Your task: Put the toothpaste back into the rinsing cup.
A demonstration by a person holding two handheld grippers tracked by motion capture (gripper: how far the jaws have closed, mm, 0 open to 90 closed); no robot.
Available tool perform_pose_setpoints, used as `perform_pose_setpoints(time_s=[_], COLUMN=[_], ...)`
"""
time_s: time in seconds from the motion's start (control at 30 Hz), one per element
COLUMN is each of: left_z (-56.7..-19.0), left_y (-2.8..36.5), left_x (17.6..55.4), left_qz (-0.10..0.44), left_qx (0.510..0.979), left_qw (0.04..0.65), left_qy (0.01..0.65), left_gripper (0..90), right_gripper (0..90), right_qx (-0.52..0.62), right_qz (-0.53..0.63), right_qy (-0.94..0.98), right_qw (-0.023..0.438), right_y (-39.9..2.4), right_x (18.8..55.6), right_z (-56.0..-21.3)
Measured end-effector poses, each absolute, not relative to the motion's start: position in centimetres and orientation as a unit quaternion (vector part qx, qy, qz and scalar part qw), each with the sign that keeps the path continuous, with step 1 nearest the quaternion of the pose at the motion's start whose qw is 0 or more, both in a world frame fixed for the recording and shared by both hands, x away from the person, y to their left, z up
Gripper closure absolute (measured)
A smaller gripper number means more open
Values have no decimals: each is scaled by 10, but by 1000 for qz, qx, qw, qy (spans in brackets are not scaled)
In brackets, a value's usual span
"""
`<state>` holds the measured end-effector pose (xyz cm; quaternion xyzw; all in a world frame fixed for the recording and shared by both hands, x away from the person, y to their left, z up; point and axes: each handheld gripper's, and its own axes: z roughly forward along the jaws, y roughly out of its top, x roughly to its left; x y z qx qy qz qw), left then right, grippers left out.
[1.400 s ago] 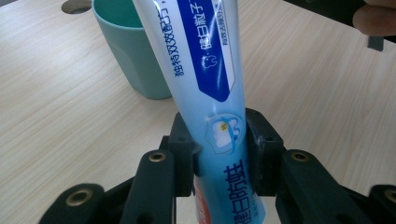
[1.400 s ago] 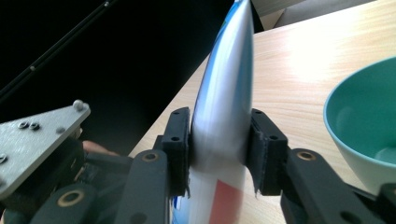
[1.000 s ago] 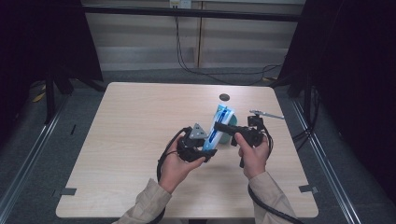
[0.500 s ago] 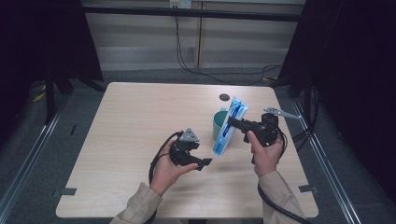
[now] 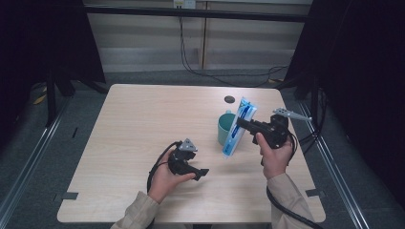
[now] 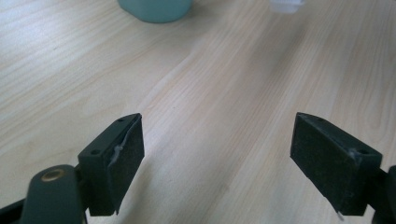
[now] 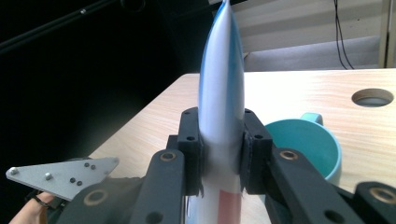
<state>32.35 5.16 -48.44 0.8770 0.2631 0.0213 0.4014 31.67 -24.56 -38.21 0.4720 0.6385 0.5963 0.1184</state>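
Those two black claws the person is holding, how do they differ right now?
The right claw is shut on a blue and white tube, squeezing it between its jaws; the left claw is open, with bare table between its jaws. The right one is raised beside the teal cup, holding the tube tilted; the left one sits low near the table's front, apart from the cup. Both are black, hand-held and trail cables.

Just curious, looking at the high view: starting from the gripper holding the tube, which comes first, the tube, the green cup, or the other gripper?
1. Toothpaste tube: clamped in the right gripper.
2. Green cup: just beyond the tube, to its left.
3. Left gripper: farthest, toward the near table edge, open.
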Motion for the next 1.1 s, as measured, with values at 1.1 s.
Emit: perform_pose_setpoints(time_s=[1.1], left_z=[-505], left_y=[60], left_x=[318], left_qz=[64], left_qx=[901], left_qw=[370], left_qy=[219], left_gripper=[160], right_gripper=[736], right_qx=[468], right_qz=[599], right_qy=[635], right_qw=[135], right_y=[-251], right_x=[328], right_z=[-368])
